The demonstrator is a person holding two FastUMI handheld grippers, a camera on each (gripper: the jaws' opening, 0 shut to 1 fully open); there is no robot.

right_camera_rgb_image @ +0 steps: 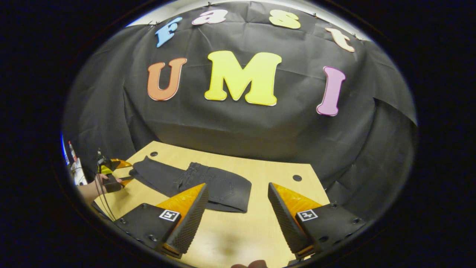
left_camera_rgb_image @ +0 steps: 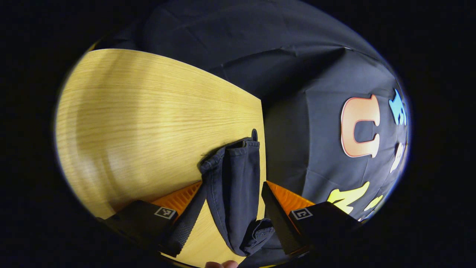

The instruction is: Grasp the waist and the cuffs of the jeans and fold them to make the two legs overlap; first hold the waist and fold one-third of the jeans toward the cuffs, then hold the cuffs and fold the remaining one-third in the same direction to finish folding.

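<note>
In the left gripper view my left gripper (left_camera_rgb_image: 232,216) has its jaws spread, w/ the cuffs (left_camera_rgb_image: 232,175) of the jeans bunched in the gap between them. Cloth brushes the left finger (left_camera_rgb_image: 186,223); can't tell if either pad really presses, so no firm pinch. Cuffs lie at the table (left_camera_rgb_image: 141,123) edge, hem just by a small dark hole.

In the right gripper view my right gripper (right_camera_rgb_image: 238,219) hangs above the table w/ jaws wide apart — nothing between them. Past its tips the jeans (right_camera_rgb_image: 208,184) lie flat, waist end nearest me, legs running off to the far left, where the other gripper and a hand (right_camera_rgb_image: 106,182) sit at the cuff end.
</note>
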